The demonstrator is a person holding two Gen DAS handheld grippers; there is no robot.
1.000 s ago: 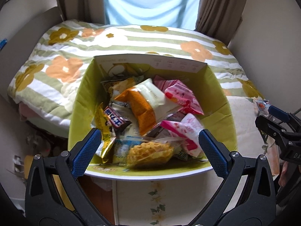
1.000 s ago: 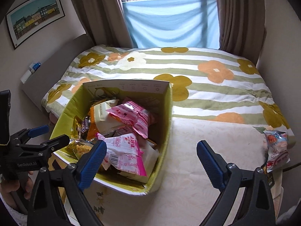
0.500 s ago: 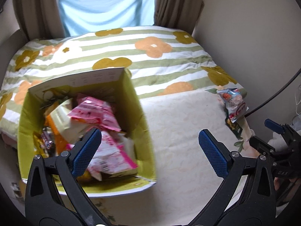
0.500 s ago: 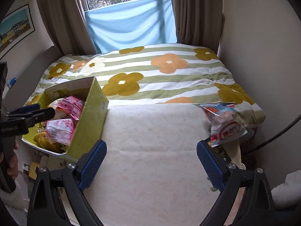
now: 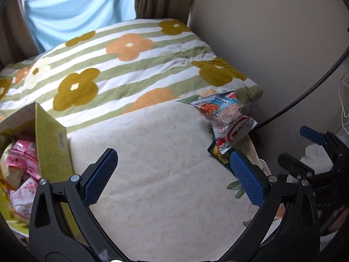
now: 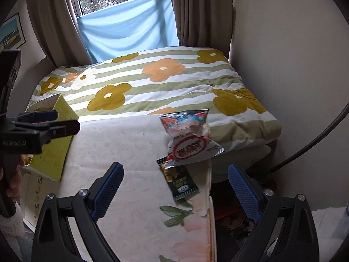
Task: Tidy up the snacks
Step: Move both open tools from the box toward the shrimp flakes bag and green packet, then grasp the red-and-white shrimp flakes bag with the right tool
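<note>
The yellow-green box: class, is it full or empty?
Full: the box is heaped with snack packets, pink ones on top.

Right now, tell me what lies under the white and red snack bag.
A dark green snack packet lies partly under the white and red bag, its lower half sticking out. Its upper end is covered.

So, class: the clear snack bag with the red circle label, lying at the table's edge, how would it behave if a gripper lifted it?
The snack bag looks puffy and crinkled, so probably light and floppy. Its glossy film may slip between pads. It overlaps the dark green packet, so lifting could nudge that.
</note>
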